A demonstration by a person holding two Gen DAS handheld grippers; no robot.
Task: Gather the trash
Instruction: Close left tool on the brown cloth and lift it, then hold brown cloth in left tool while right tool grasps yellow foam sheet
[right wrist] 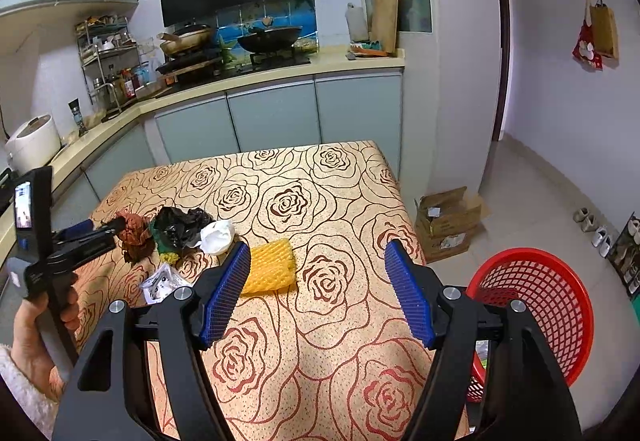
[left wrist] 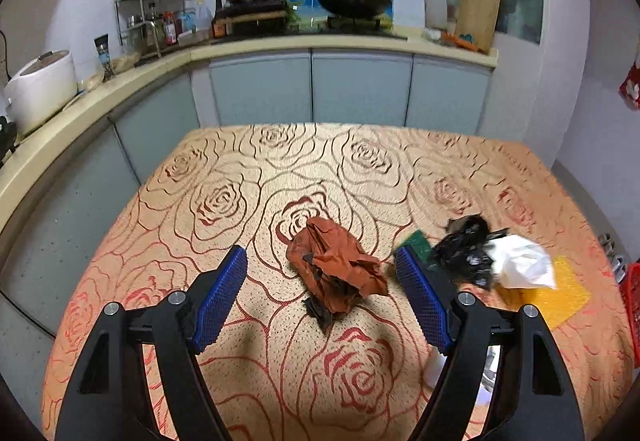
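Left wrist view: crumpled wrapper sits between spread fingers

Left wrist view shows the left hand-held gripper [left wrist: 322, 255] with its jaws standing wide and nothing pressed between the blue pads [left wrist: 222, 297]; a crumpled orange-brown wrapper [left wrist: 334, 267] lies on the rose-patterned worktop [left wrist: 240, 177] in the gap ahead of them, touching neither pad; to its right lie a crumpled black plastic bag [left wrist: 466, 251] and a white tissue wad [left wrist: 522, 261], the two touching; a yellow foam net [left wrist: 560, 295] lies partly under the tissue; a green scrap [left wrist: 418, 241] shows beside the right pad.

Right wrist view shows the right hand-held gripper [right wrist: 318, 261] likewise wide and empty above the worktop; the yellow foam net lies just ahead of its left pad, flat on the cloth; a red plastic basket [right wrist: 532, 301] stands on the floor past the worktop's right edge; a small printed packet [right wrist: 160, 283] lies near the worktop's left side; at the far left a hand [right wrist: 36, 337] in a fluffy white sleeve grips the handle of the other gripper, whose tips reach the orange-brown wrapper.
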